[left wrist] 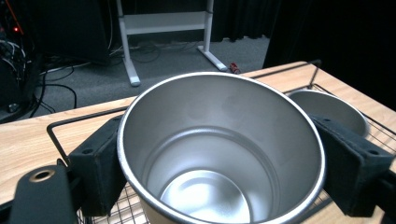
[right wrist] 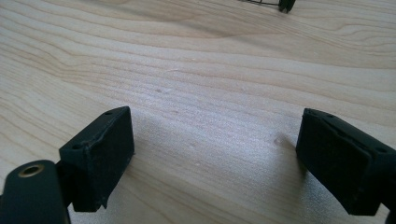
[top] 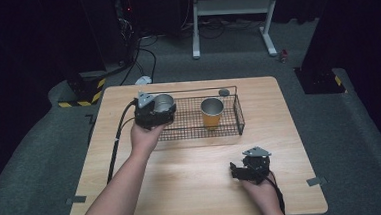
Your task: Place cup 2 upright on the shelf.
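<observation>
My left gripper [top: 155, 113] is shut on a steel cup [top: 164, 103], held upright at the left end of a black wire basket [top: 232, 131]. In the left gripper view the empty steel cup [left wrist: 210, 116] sits between the two black pads [left wrist: 98, 168] of the left gripper [left wrist: 226, 170], which press on its sides. An orange cup with a steel rim [top: 212, 112] stands upright inside the basket; its rim [left wrist: 327, 109] shows to the right of the held cup. My right gripper [top: 237, 170] rests low over the table's front right, open, with bare wood between the jaws of the right gripper [right wrist: 215, 158].
The wooden table [top: 198, 177] has free room in front of the basket. A small dark round object [top: 223, 92] lies behind the basket's far rim. A white metal frame [top: 232, 7] stands on the grey floor beyond the table. A basket foot [right wrist: 285, 4] shows ahead of the right gripper.
</observation>
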The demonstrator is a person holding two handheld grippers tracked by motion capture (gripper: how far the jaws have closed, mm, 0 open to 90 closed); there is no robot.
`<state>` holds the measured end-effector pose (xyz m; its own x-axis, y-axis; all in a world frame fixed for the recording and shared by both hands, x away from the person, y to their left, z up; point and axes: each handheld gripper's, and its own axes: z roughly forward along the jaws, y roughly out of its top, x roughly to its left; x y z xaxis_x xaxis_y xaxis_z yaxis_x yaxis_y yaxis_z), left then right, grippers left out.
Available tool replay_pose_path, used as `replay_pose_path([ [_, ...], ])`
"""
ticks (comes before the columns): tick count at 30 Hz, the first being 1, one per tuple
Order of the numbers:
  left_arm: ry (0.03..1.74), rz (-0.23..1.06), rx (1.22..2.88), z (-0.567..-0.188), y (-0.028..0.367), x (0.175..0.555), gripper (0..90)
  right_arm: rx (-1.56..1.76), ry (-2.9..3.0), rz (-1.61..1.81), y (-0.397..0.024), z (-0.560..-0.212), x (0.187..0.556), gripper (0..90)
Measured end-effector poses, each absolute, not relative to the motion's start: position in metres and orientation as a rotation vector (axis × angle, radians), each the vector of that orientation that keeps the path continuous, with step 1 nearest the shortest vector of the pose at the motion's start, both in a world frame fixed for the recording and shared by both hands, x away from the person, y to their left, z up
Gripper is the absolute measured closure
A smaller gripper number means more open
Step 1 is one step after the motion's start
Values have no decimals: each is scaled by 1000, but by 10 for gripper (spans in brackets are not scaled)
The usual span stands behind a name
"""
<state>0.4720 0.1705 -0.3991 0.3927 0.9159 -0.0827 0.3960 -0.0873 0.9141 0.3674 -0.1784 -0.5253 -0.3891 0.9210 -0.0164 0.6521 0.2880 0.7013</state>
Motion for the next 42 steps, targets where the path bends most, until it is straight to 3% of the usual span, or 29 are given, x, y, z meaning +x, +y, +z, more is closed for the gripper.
replay_pose_path([
  [18,1241,642,1713,-432,162,502,146,1413,2138,863,-178,-525,367,118],
  [42,1285,654,1798,-456,147,509,146,1420,2132,863,-177,-525,367,124],
])
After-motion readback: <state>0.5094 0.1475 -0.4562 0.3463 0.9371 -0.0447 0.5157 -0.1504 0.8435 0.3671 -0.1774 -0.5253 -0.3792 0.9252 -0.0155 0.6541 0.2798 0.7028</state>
